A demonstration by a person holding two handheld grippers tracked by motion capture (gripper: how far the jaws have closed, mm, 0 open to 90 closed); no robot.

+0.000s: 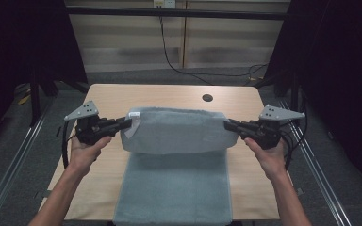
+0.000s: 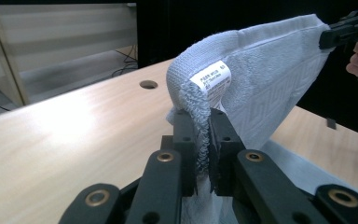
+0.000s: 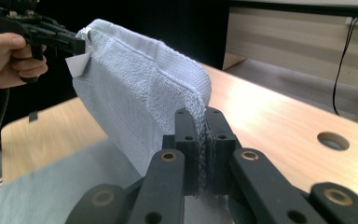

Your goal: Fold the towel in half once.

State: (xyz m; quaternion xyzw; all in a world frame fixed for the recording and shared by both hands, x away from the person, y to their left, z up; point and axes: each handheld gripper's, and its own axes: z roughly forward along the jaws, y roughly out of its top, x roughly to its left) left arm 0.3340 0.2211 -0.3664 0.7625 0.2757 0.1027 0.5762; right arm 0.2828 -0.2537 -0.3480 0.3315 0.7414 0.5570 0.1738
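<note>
I see a small white sewn-in care label (image 2: 210, 80) on the pale blue terry towel (image 2: 265, 88); its print is too blurred for me to read.
</note>
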